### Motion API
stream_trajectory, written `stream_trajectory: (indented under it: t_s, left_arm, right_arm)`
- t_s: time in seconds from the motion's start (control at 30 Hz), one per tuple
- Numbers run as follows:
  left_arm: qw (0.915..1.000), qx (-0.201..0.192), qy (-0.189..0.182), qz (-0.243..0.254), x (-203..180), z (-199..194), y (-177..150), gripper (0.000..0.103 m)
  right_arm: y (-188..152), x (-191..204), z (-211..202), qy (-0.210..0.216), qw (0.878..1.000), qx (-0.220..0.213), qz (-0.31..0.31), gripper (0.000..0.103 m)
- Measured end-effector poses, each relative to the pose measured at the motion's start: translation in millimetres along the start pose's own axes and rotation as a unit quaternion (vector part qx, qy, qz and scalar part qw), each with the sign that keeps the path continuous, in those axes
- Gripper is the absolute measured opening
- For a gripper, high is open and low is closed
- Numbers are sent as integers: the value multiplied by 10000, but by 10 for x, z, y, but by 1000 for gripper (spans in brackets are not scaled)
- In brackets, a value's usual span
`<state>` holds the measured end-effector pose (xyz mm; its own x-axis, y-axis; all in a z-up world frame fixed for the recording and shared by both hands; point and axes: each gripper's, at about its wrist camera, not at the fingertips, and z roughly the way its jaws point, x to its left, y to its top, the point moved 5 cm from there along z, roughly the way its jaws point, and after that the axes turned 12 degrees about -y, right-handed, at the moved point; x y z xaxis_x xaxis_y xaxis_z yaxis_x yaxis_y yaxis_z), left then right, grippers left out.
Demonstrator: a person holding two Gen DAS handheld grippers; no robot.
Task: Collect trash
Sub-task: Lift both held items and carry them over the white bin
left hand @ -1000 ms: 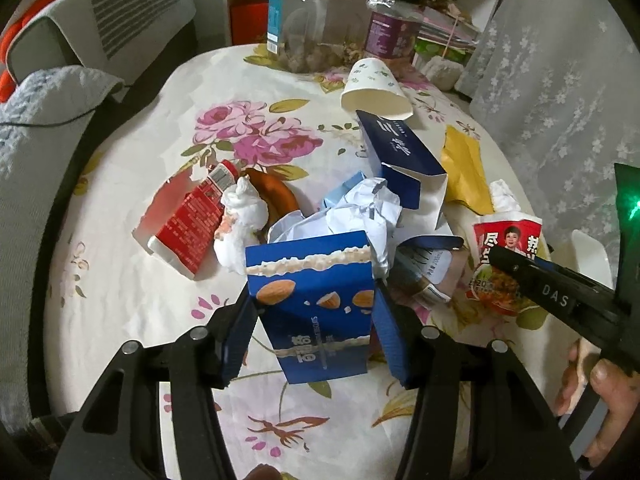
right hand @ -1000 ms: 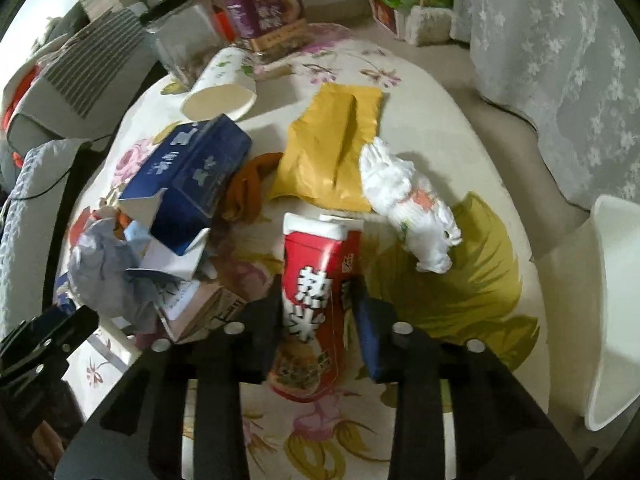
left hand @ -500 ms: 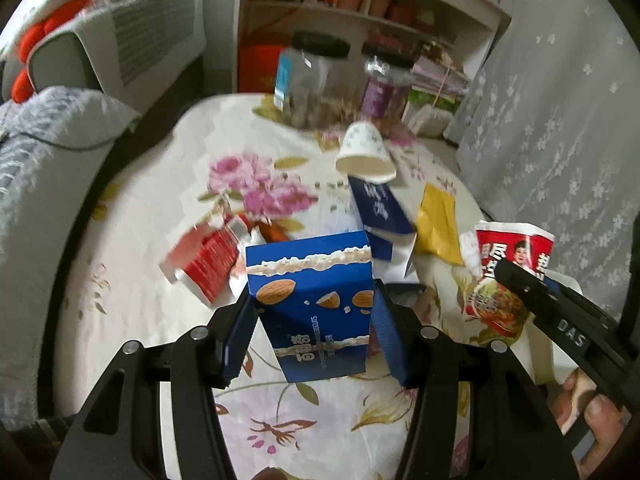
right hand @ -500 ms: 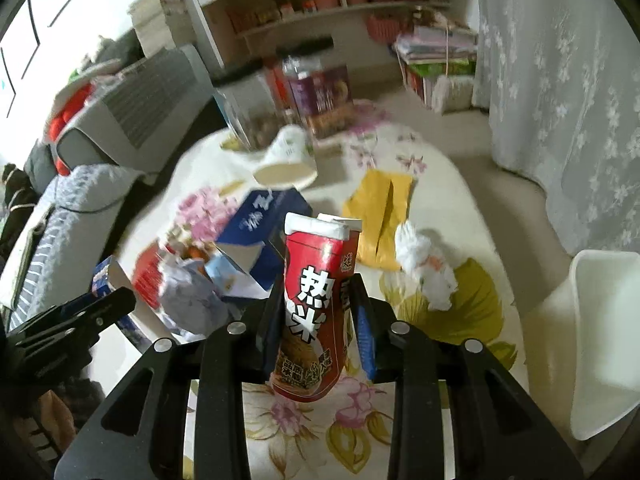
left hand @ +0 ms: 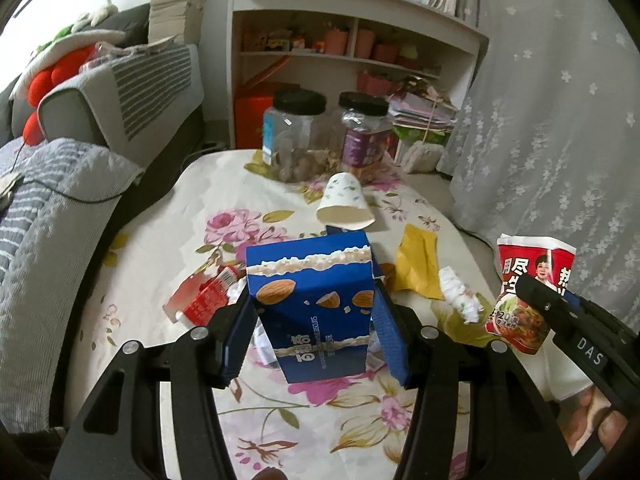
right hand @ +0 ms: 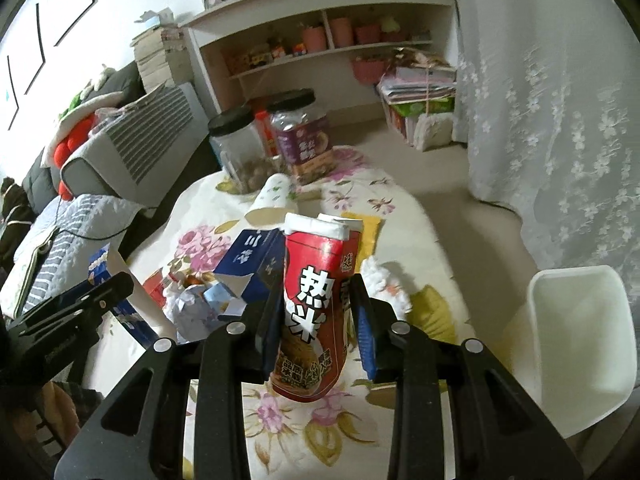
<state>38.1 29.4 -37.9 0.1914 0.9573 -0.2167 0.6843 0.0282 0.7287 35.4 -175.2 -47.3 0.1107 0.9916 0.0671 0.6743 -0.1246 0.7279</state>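
Observation:
My left gripper [left hand: 314,320] is shut on a blue almond biscuit box [left hand: 312,300] and holds it well above the flowered table [left hand: 160,264]. My right gripper [right hand: 316,316] is shut on a red snack bag [right hand: 314,312], also lifted; the bag shows at the right of the left wrist view [left hand: 528,280]. Left on the table are a tipped paper cup [left hand: 344,204], a yellow wrapper [left hand: 418,268], a white crumpled tissue [left hand: 460,300], a red carton [left hand: 200,304], a dark blue box [right hand: 252,260] and crumpled paper [right hand: 192,312].
A white bin [right hand: 576,344] stands at the right beside the table. Two black-lidded jars [left hand: 296,136] stand at the table's far edge. A sofa with grey covers [left hand: 60,184] runs along the left. A shelf unit [left hand: 352,48] and a curtain [left hand: 560,120] are behind.
Both grippers have risen from the table with the biscuit box and the snack bag held in them. The trash pile now lies lower and farther off in both views.

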Motion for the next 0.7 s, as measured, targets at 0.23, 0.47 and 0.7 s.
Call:
stream_trajectory:
  t_s: [0.23,0.47,0.7]
  left_arm:
    - [9997,-48,-117,219,-275,8,48,55]
    - [9983,-26,-347,467,-671,74,115,55]
    - [9948,45,-647,786,-1196,185,128,55]
  right_arm:
    - [38,-274,-102,-179,9996,-125,158,31]
    - [112,-680,-242,-500,9975,-310,392,31]
    - [154,-1279,-389,-1005,9910,-431,765,31]
